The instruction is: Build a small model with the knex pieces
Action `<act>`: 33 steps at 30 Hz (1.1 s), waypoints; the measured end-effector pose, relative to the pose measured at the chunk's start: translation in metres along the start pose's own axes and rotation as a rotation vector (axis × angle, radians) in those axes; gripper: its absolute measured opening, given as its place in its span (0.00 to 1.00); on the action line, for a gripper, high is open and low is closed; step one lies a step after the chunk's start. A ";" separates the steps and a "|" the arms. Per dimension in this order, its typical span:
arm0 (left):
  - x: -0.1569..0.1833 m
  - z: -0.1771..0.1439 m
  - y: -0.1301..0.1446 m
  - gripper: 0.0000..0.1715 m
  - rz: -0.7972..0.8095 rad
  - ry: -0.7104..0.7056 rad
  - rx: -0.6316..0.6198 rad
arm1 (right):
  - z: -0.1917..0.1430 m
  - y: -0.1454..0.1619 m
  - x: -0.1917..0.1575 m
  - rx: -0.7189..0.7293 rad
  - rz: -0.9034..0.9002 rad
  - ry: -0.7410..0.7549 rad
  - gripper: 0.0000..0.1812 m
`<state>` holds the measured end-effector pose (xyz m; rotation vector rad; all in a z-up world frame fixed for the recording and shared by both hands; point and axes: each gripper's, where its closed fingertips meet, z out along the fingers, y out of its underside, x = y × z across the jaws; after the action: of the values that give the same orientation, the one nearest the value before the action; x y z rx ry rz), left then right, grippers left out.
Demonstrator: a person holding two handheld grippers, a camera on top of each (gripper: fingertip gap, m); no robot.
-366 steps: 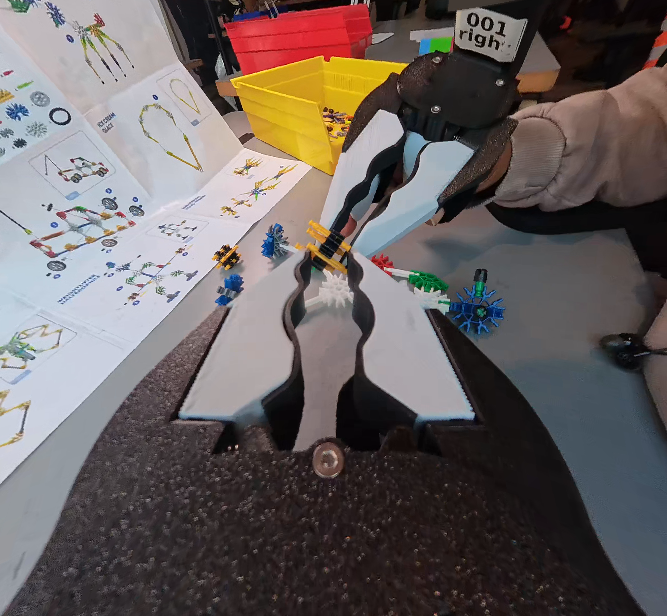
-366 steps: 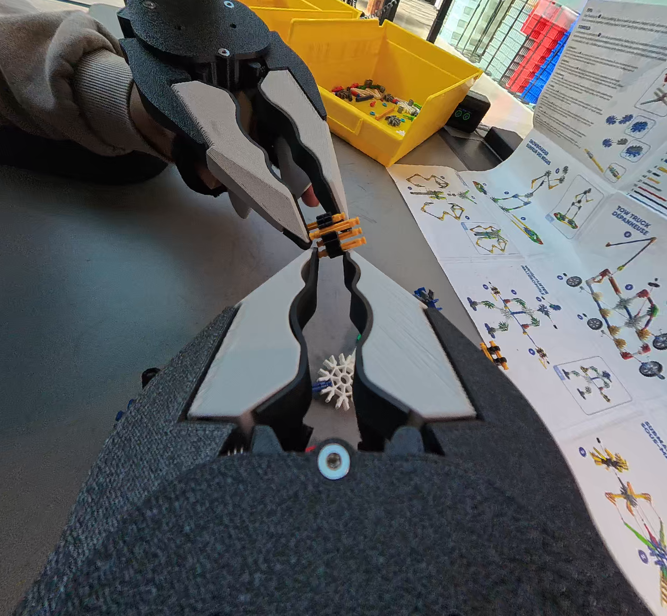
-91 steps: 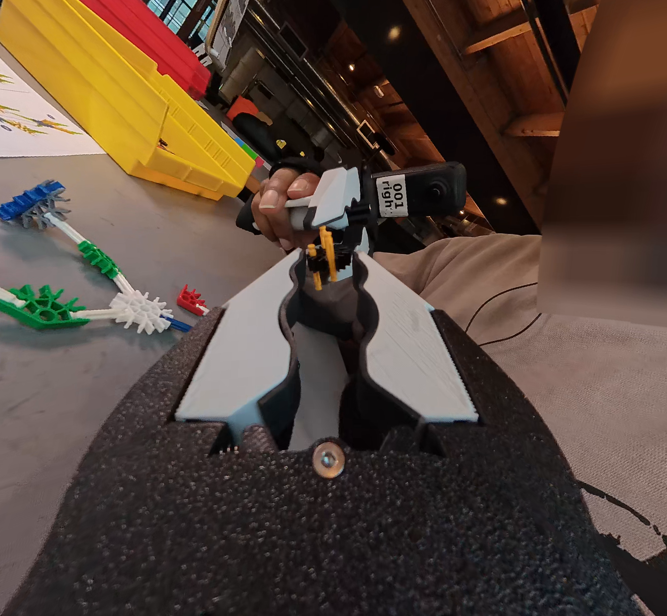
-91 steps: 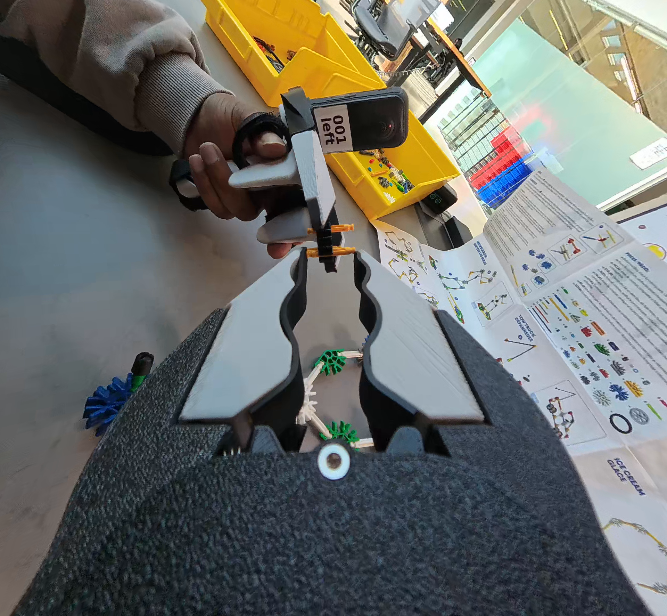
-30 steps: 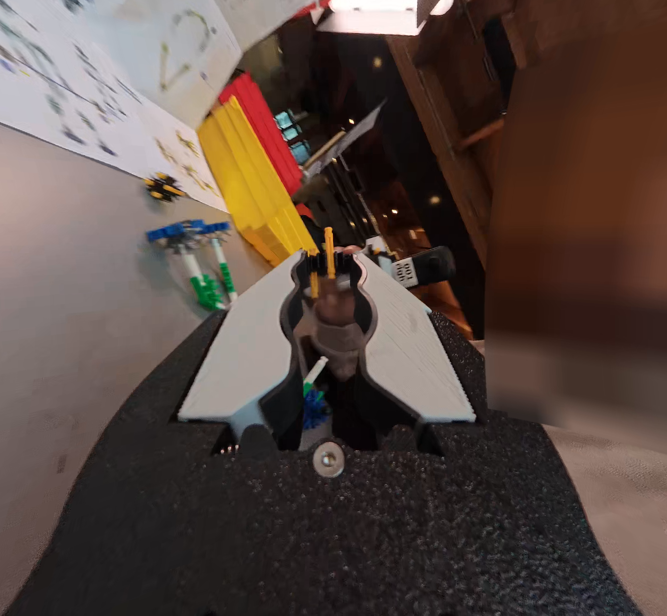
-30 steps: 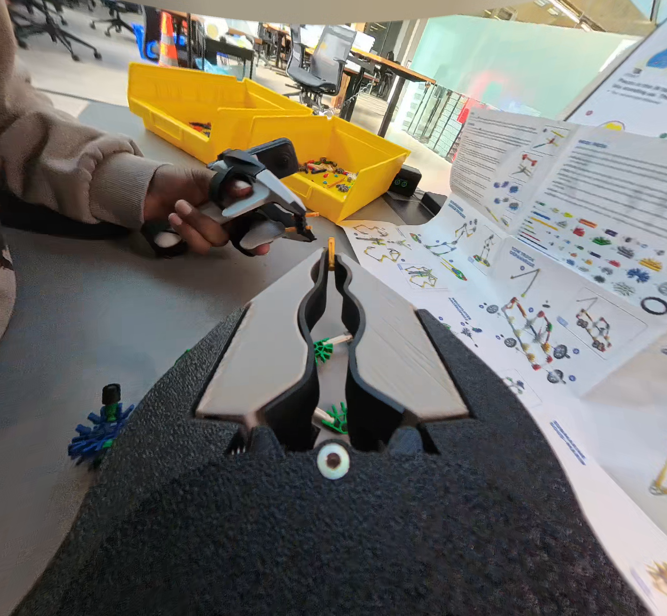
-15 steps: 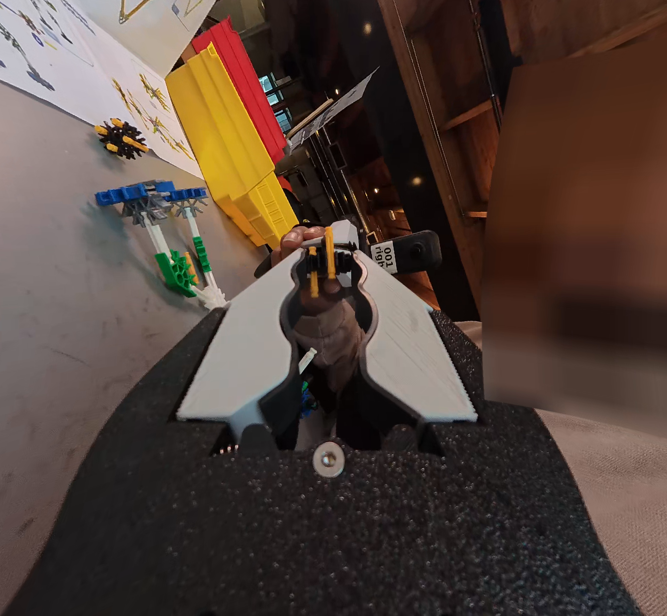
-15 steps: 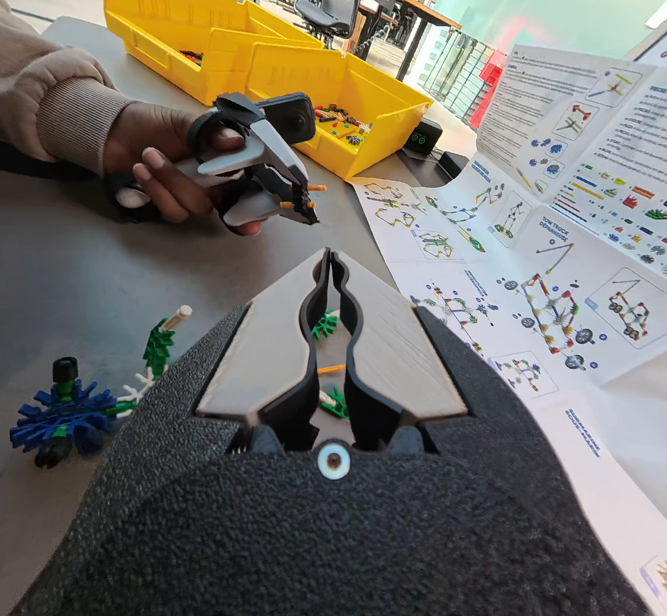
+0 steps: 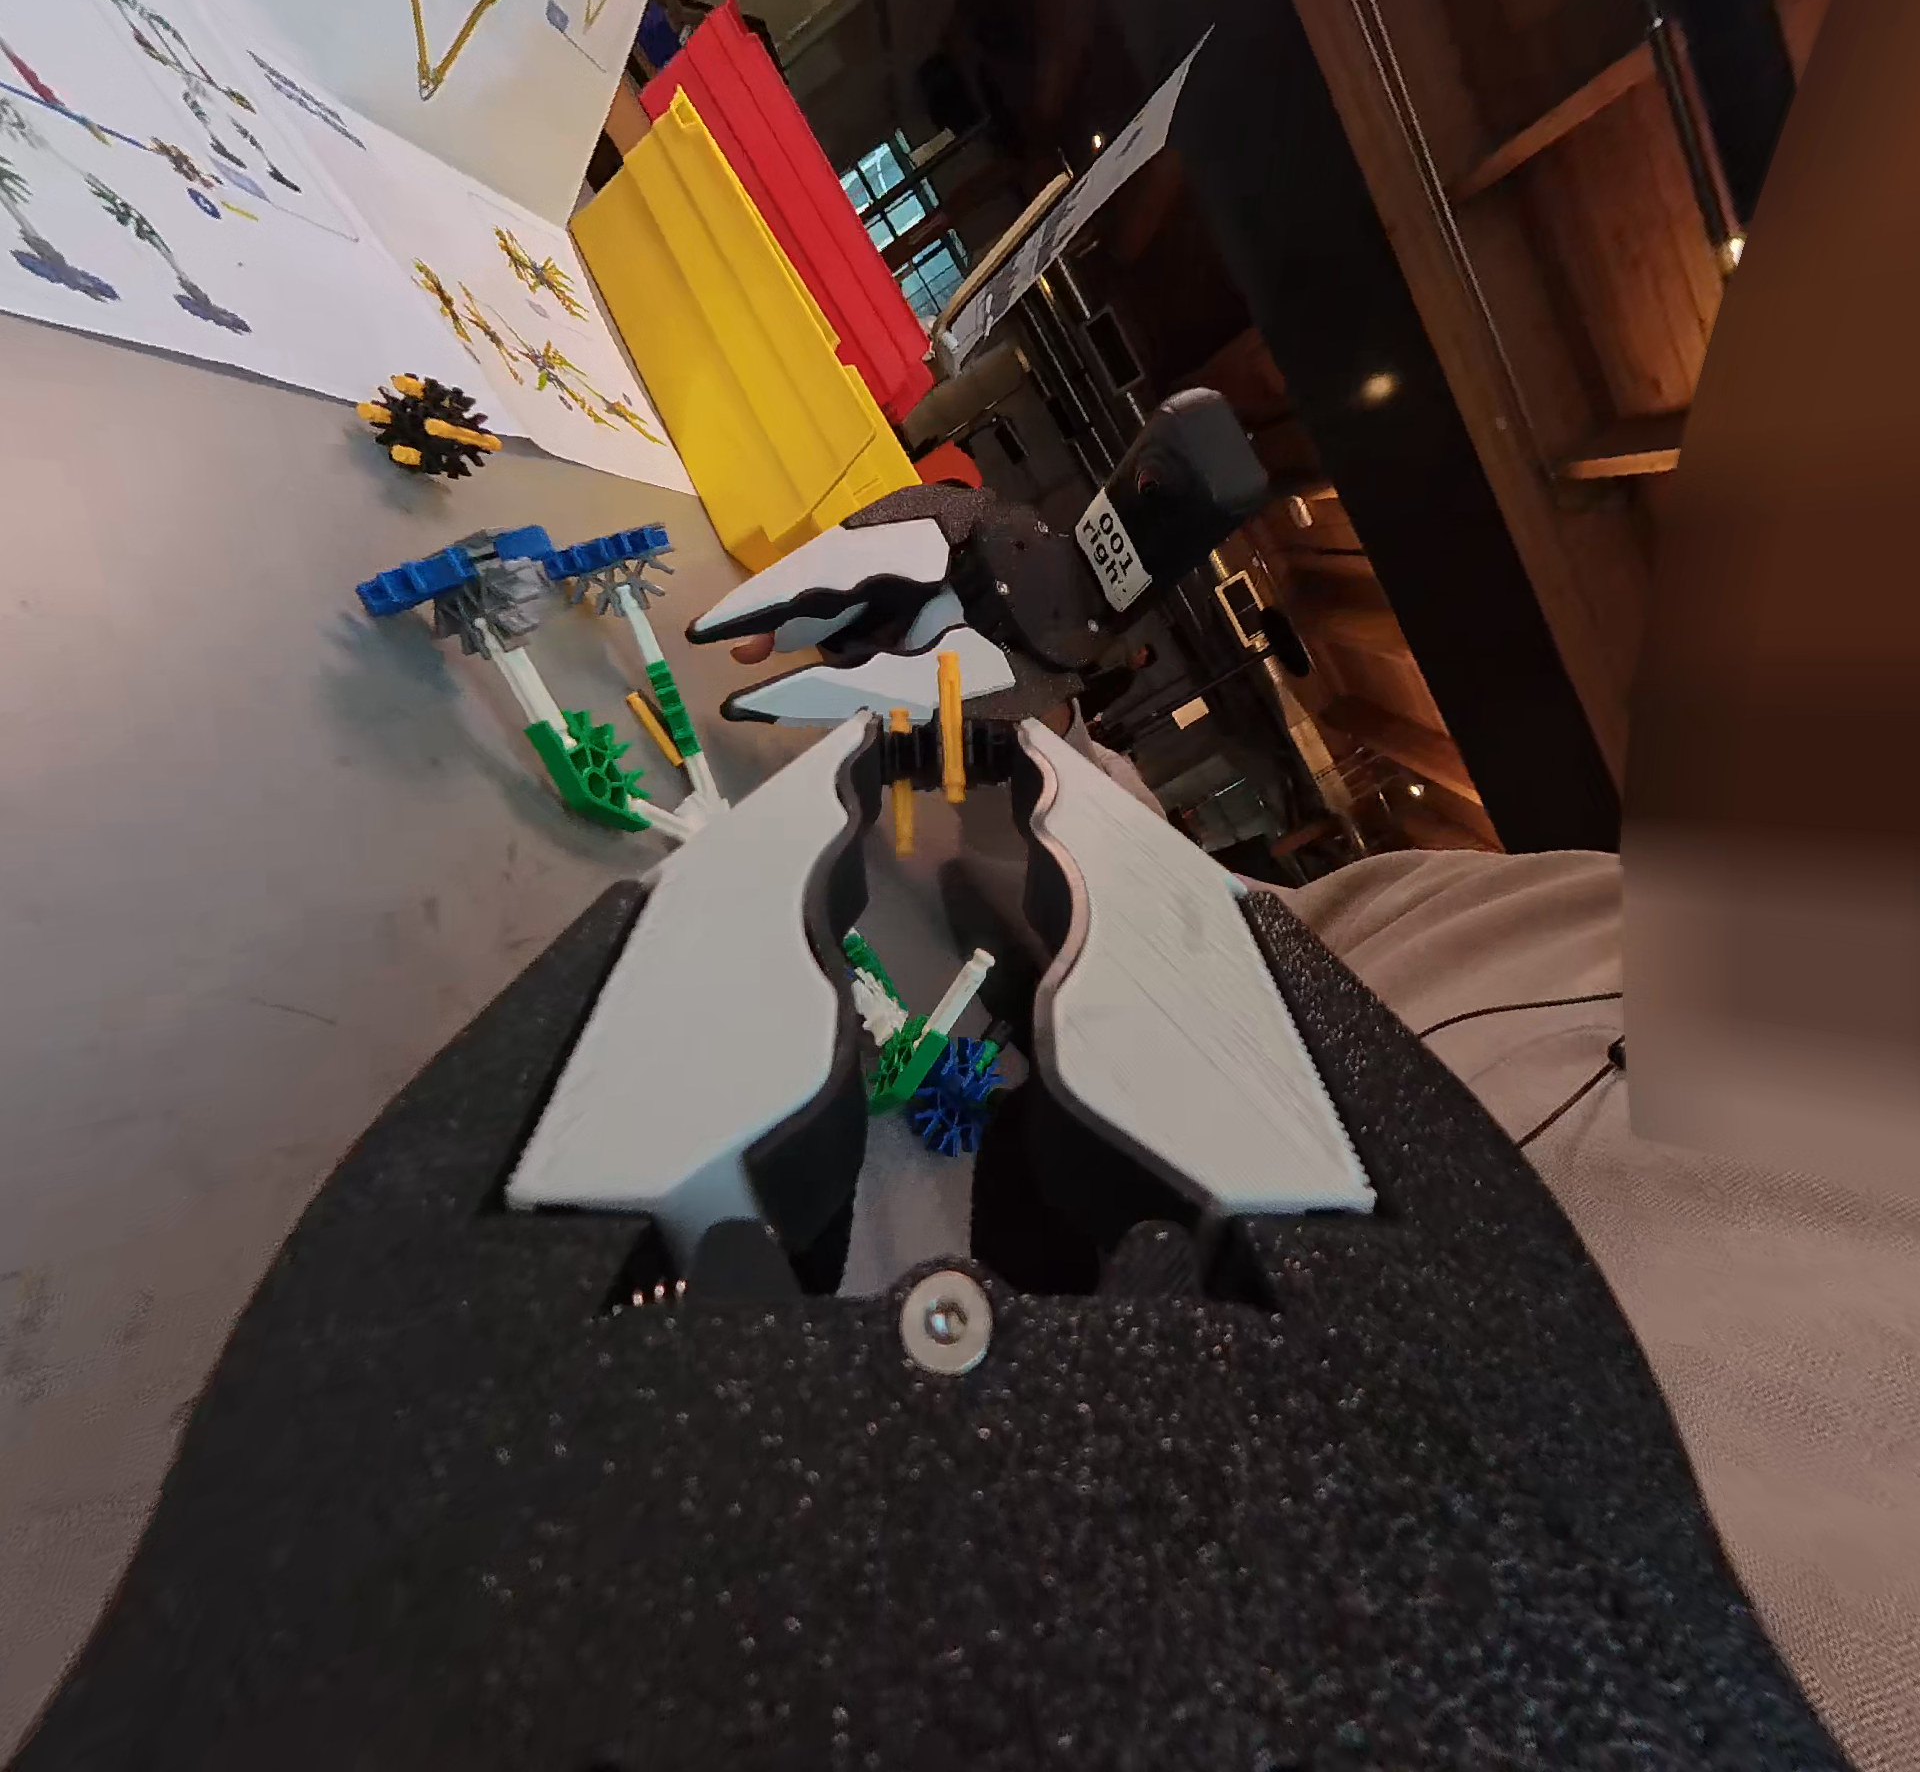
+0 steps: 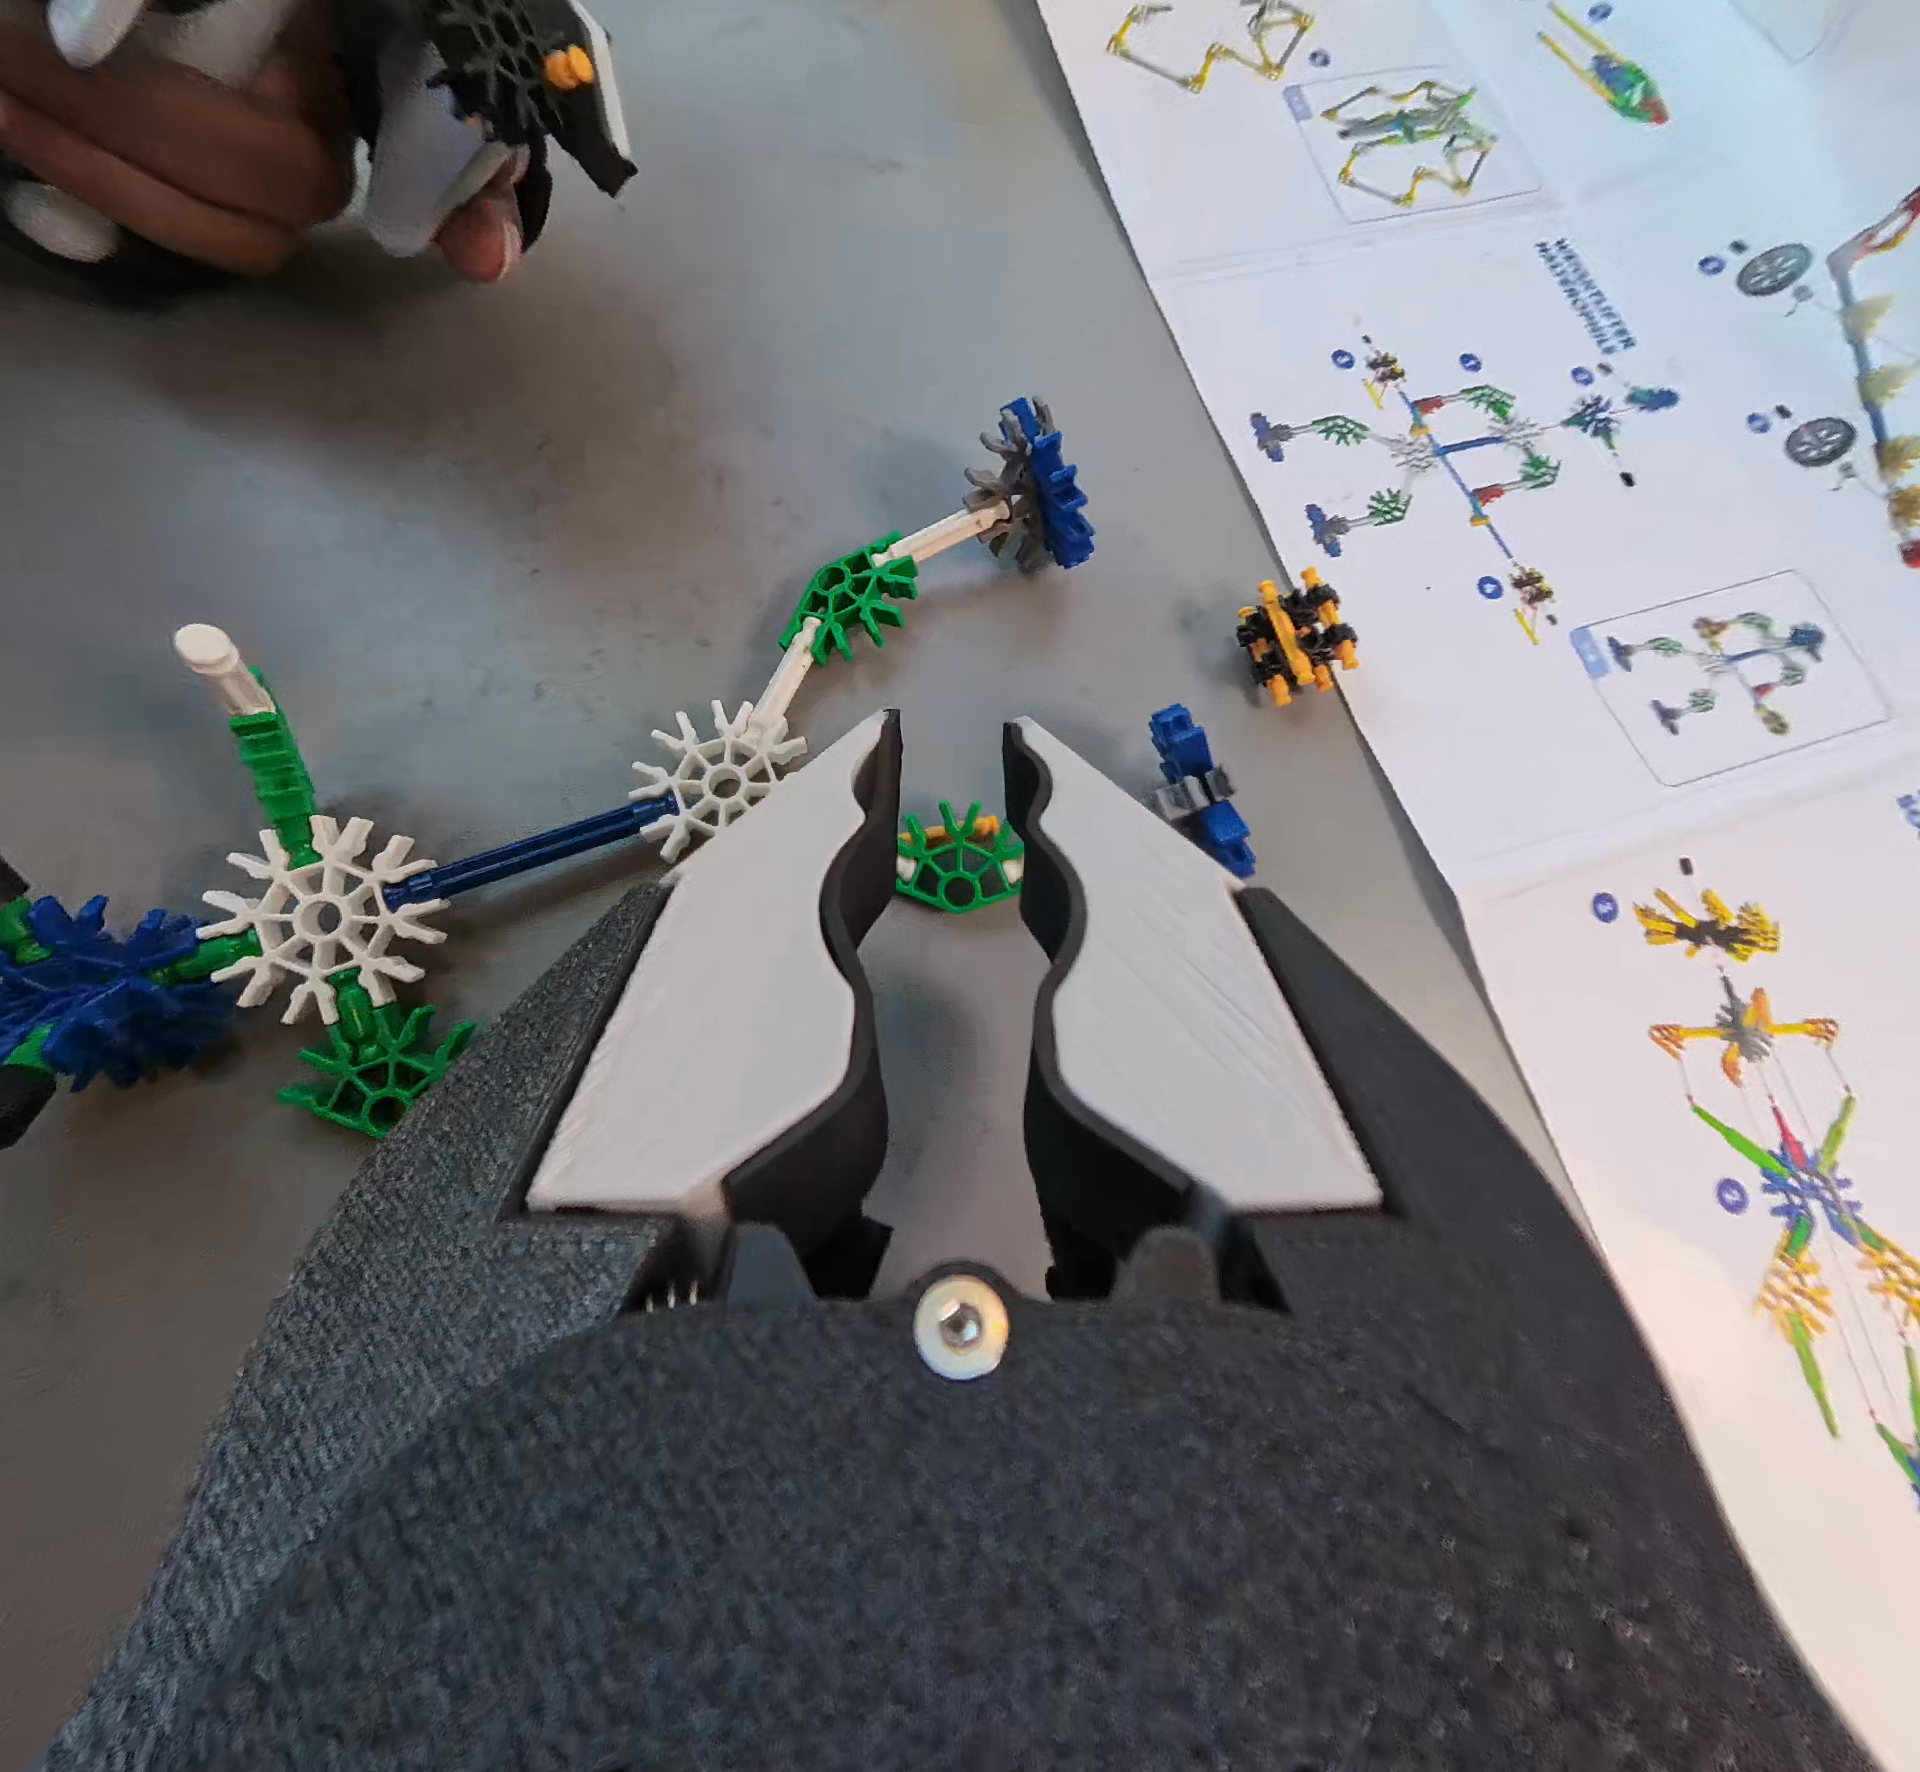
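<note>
My left gripper (image 9: pixel 940 746) is shut on a black connector with yellow rods (image 9: pixel 925 754), held above the grey table (image 9: pixel 208 839). It also shows in the right wrist view (image 10: pixel 520 112), at the top left, with that black connector (image 10: pixel 499 49). My right gripper (image 10: pixel 948 735) is open and empty, low over a green connector with a yellow rod (image 10: pixel 956 865). It shows in the left wrist view (image 9: pixel 717 670) too, just beyond my left fingertips. A built frame of white snowflake connectors (image 10: pixel 322 917), a blue rod (image 10: pixel 520 860) and green connectors (image 10: pixel 852 595) lies left of it.
A second black-and-yellow piece (image 10: pixel 1294 642) and a blue piece (image 10: pixel 1195 787) lie by the instruction sheet (image 10: pixel 1558 475) on the right. A yellow bin (image 9: pixel 727 351) and red bins (image 9: pixel 790 195) stand beyond. A person's sleeve (image 9: pixel 1507 995) is at the right. Some 11 centimeters of space lies between my two pairs of fingers.
My right gripper held a yellow rod a second ago. It has let go, opened, and dropped down over the green connector. My left gripper still holds the black connector.
</note>
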<state>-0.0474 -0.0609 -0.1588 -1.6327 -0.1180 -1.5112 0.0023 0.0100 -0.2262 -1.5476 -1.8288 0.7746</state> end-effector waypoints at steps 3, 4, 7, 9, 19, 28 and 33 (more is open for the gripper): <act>0.002 -0.002 0.001 0.14 -0.025 0.016 -0.001 | 0.011 0.021 0.005 -0.143 -0.029 0.040 0.09; 0.003 -0.003 0.000 0.14 -0.051 0.029 0.007 | 0.010 0.024 0.007 -0.153 -0.036 0.050 0.08; 0.004 -0.006 -0.003 0.14 -0.125 0.065 0.026 | 0.003 0.030 0.009 -0.178 -0.026 0.048 0.07; 0.003 -0.006 -0.002 0.14 -0.148 0.068 0.027 | -0.001 0.031 0.005 -0.180 -0.005 0.020 0.07; -0.001 -0.005 0.002 0.14 -0.178 0.068 0.009 | -0.005 0.041 -0.002 -0.253 0.102 -0.025 0.16; -0.001 -0.004 0.006 0.14 -0.200 0.074 -0.005 | -0.002 0.037 -0.001 -0.244 0.116 0.010 0.15; -0.004 -0.005 0.004 0.14 -0.206 0.073 -0.006 | -0.001 0.036 -0.003 -0.238 0.102 0.021 0.13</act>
<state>-0.0495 -0.0645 -0.1655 -1.6064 -0.2483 -1.7263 0.0262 0.0120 -0.2534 -1.8040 -1.8935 0.5992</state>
